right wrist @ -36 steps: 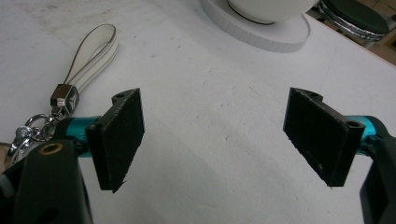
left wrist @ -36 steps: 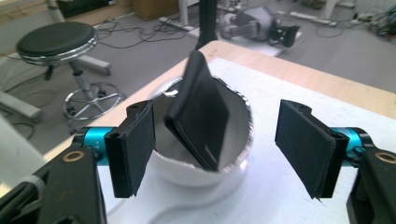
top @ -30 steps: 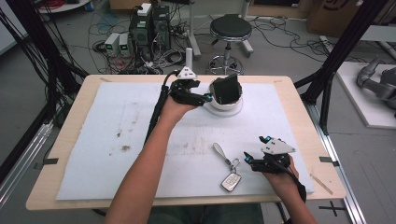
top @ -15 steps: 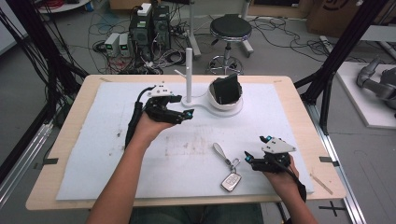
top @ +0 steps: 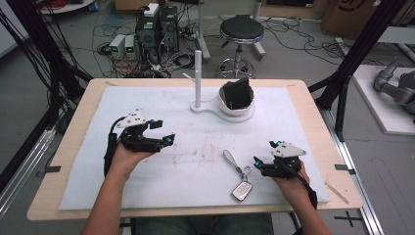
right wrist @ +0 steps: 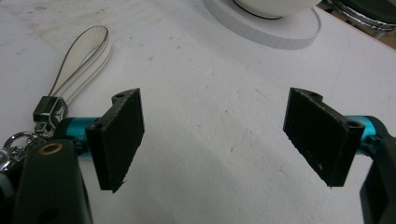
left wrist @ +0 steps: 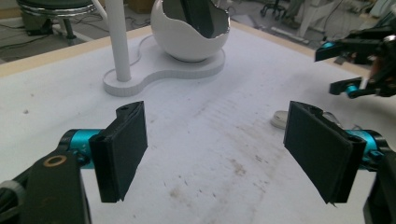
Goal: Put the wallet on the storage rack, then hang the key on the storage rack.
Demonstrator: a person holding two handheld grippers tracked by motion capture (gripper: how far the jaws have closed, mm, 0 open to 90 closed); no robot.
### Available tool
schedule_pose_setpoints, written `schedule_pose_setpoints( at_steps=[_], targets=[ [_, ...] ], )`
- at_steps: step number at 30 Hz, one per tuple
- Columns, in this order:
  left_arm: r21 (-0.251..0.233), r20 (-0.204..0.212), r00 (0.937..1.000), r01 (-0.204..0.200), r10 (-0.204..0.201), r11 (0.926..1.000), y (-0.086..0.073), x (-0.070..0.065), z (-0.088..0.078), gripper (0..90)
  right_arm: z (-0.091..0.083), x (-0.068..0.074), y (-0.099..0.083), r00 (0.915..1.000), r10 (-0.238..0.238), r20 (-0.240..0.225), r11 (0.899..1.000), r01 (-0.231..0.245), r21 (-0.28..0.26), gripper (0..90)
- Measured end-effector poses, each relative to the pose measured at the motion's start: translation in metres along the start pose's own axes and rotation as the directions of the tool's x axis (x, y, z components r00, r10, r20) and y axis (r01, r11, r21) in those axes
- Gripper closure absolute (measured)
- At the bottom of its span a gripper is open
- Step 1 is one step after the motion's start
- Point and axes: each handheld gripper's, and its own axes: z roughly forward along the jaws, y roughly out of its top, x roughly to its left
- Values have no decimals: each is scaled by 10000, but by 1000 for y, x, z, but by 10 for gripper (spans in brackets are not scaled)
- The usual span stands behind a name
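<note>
Right gripper (top: 258, 163): jaws wide apart, nothing between them but bare mat (top: 303, 127). Key fob (top: 242, 190) just left of the jaws and slightly nearer the front edge; ring and white strap (top: 229, 157) run from it up and left toward mid-mat, so long axis lies diagonal, fob end nearest the front. In right gripper view, strap loop (right wrist: 84, 58) and clasp (right wrist: 47, 111) sit just outside the left jaw, not between the pads.

Left gripper (top: 164, 132): jaws equally wide, empty, hovering over left half of mat, well apart from the fob. In left gripper view, pointing toward white stand (left wrist: 163, 74) with post (left wrist: 117, 39) and egg-shaped cup (left wrist: 189, 37); dark item in the cup.

Right hand (top: 291, 178) clearly the nearer; forearm in from front right corner, gripper low and aimed left. Likely needs a short leftward shift to straddle the strap or fob. Left forearm in from front left, wrist raised.
</note>
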Motion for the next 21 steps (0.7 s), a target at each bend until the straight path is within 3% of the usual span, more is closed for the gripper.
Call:
schedule_pose_setpoints(
  at_steps=[8,13,21],
  targets=[
    [-122,-60,9996,-289,289,9995,-13,-1,-27,193,6,-3,3,9999,131,-110,9999,-131,-59,207],
    [44,-397,9985,-373,375,9993,-19,0,-27,190,8,-6,1,9993,329,-169,9995,-329,-27,206],
    [59,-366,9976,-594,595,9982,-16,-4,-23,190,1,-5,2,9981,564,-253,9981,-569,-219,206]
  ],
)
